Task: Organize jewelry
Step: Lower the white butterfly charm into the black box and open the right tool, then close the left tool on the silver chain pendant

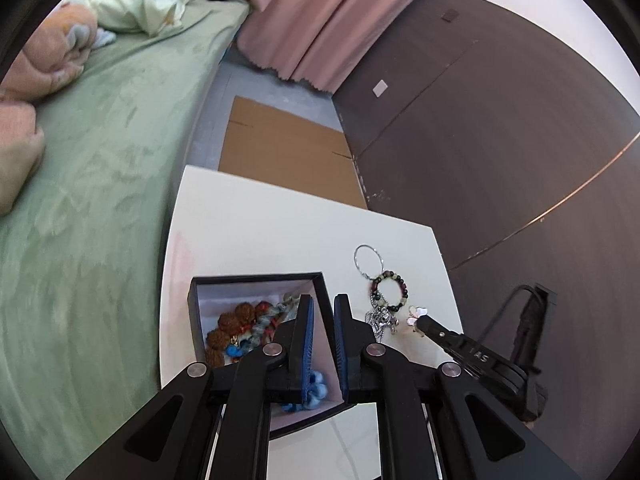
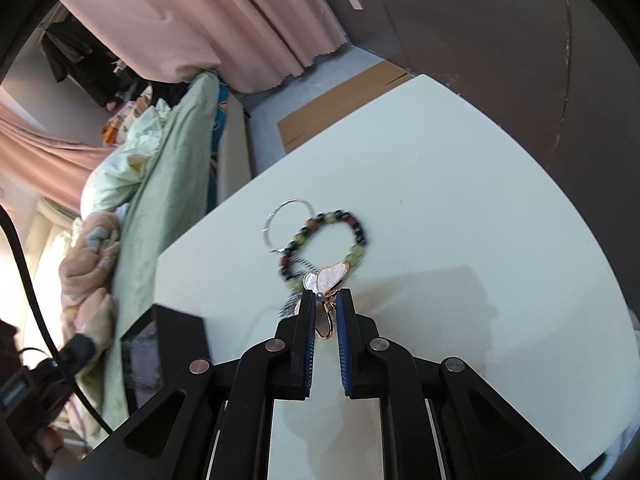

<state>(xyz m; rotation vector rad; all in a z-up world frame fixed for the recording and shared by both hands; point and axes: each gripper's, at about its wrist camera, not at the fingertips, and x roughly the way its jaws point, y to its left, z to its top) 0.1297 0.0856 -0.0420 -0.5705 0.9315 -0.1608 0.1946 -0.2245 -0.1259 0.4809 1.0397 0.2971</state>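
A black box [image 1: 256, 278] with a pale lining stands on the white table [image 1: 260, 220]. In it lie brown seed beads [image 1: 232, 320], a grey-blue braided cord [image 1: 264, 320] and a blue piece [image 1: 318, 388]. My left gripper [image 1: 323, 300] hovers over the box's right corner, shut, with nothing between its tips. To the right lie a silver hoop [image 2: 288, 220], a multicoloured bead bracelet [image 2: 356, 232] and a silver chain piece [image 2: 292, 304]. My right gripper [image 2: 325, 300] is shut on a gold-framed pearly butterfly [image 2: 330, 276] just in front of the bracelet. The butterfly [image 1: 416, 312] also shows in the left wrist view.
A bed with a green sheet [image 1: 100, 160] and bunched blankets runs along the table's left side. Flat cardboard [image 1: 280, 148] lies on the floor beyond the table. A pink curtain [image 1: 312, 20] hangs at the back, and a dark panelled wall [image 1: 480, 140] stands on the right.
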